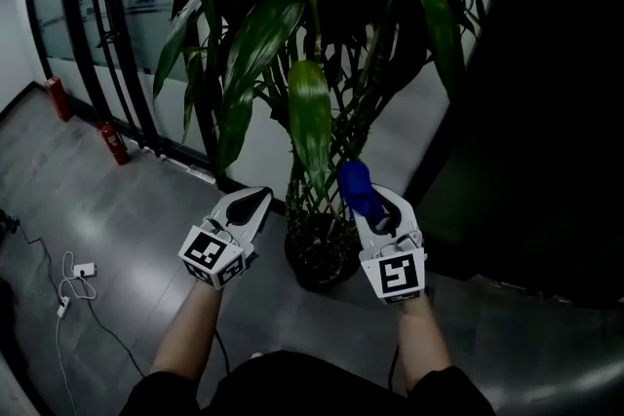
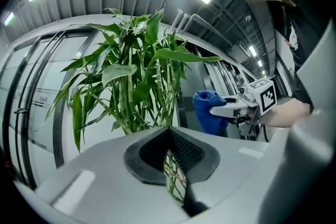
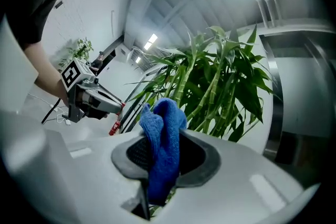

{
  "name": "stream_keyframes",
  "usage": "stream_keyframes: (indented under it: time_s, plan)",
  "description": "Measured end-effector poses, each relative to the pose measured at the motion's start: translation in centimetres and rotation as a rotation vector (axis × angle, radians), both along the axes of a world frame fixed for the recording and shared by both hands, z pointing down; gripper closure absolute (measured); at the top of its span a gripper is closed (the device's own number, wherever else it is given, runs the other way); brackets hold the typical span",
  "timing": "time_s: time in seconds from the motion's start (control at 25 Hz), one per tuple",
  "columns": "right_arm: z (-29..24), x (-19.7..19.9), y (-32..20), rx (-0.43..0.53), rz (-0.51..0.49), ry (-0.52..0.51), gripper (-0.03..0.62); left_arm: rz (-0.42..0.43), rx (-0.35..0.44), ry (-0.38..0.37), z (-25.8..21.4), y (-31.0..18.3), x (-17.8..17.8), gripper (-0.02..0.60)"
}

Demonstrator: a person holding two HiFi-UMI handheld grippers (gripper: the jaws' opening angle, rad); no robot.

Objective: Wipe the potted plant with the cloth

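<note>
The potted plant (image 1: 310, 112), with long green leaves and braided stems, stands in a dark pot (image 1: 317, 258) straight ahead on the floor. My right gripper (image 1: 375, 202) is shut on a blue cloth (image 1: 354, 182), held just right of the stems above the pot. In the right gripper view the cloth (image 3: 163, 134) bunches up out of the jaws with the plant (image 3: 220, 86) behind it. My left gripper (image 1: 261, 198) is shut with nothing in it, just left of the pot. In the left gripper view the plant (image 2: 131, 81) rises ahead, with the cloth (image 2: 207, 107) to the right.
Two red fire extinguishers (image 1: 115, 143) stand by the glass wall at the left. A white cable and adapter (image 1: 78, 273) lie on the grey floor at the lower left. A dark panel (image 1: 546, 112) fills the right side.
</note>
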State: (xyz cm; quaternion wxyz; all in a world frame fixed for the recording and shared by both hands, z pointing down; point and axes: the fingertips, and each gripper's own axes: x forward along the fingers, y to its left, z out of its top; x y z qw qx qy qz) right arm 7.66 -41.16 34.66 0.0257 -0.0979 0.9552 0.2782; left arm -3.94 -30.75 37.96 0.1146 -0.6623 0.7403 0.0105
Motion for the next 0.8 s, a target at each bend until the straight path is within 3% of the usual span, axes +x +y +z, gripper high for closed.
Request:
stream_keyframes:
  time_s: [0.24,0.48,0.64,0.8]
  plan:
    - [-7.2,-1.7,-0.7,0.092,0.004,-0.069,0.503,-0.002,-0.033,-0.069,-3.9,-4.5,0.1,0.575]
    - [-16.4,-3.6,0.9,0.27,-0.003,-0.147,0.503,0.083,0.071,-0.089,-10.8,-6.5,1.5,0.575]
    - [-19.4,-4.9,2.4,0.416,0.002,-0.12,0.503,0.074,0.051,-0.149,-12.3,-7.2,0.7,0.575]
    - [-19.2,-6.2,4.0,0.529,0.0,-0.01,0.503,0.075,0.054,-0.187,-12.7,-6.8,0.2,0.575]
